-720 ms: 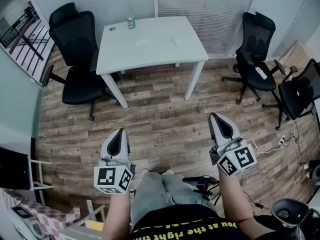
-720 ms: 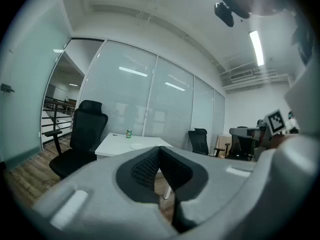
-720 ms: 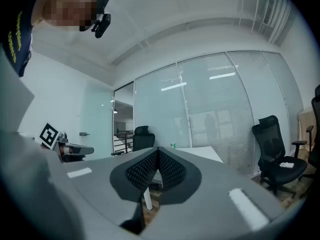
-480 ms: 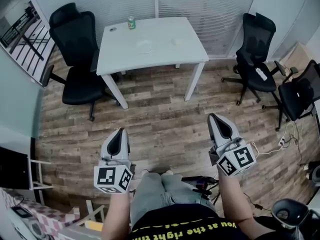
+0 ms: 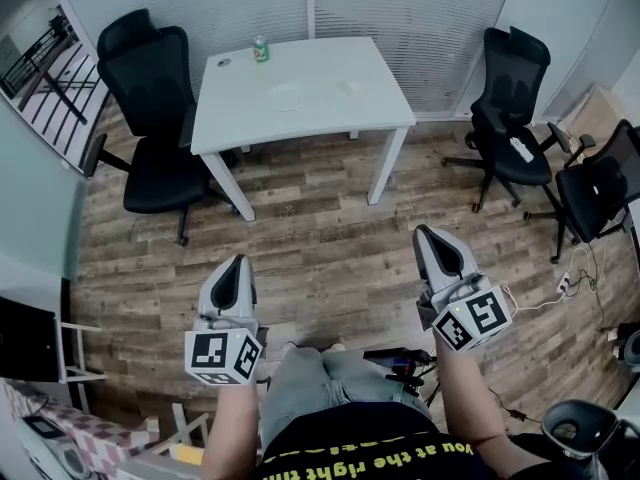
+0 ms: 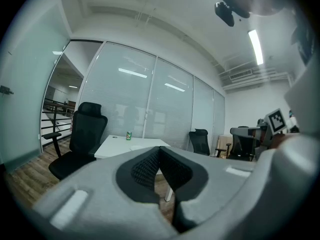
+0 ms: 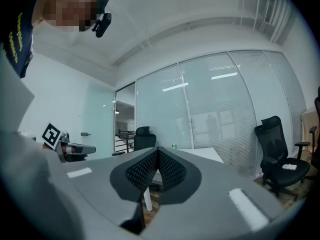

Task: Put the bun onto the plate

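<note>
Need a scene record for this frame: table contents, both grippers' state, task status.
table: white rectangular table, ahead of the person
plate: small pale round plate, mid-table, looks empty
bun: small pale bun, right of the plate, apart from it
can: green drink can, near the far edge
left gripper: shut, empty
right gripper: shut, empty
task status: not begun; both grippers well short of the table
</note>
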Motion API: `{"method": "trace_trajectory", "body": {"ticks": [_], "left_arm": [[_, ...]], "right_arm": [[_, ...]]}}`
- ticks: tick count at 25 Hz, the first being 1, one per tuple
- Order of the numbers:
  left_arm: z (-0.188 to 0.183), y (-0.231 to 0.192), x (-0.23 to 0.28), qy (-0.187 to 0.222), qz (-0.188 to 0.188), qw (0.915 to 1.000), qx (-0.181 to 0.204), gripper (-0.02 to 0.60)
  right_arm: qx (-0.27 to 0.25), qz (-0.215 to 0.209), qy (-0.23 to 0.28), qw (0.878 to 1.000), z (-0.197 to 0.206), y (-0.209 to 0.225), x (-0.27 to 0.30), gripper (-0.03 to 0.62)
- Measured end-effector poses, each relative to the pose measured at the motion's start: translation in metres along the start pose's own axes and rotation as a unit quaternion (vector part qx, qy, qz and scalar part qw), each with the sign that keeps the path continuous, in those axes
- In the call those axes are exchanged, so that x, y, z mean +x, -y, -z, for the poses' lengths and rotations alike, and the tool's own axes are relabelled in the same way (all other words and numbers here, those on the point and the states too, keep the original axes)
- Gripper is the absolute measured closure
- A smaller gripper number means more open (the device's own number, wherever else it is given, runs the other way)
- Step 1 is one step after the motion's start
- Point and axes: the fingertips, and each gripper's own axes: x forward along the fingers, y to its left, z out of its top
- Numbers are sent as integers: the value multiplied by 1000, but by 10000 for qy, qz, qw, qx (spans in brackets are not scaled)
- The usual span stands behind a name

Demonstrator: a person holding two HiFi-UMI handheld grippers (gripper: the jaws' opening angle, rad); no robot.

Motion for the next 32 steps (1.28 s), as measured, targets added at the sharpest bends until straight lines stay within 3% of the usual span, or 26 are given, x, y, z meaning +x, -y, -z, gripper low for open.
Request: {"method": "trace_trajectory", "body": {"ticks": [21, 32], "left_arm": [[-2, -18, 34, -74, -75, 9999, -26, 581], [-6, -50, 105, -75, 136, 9998, -122, 581]], "right_arm": [[174, -242, -28, 9996, -4, 14, 27, 589], [114, 77, -171, 9998, 3, 43, 75, 589]]}}
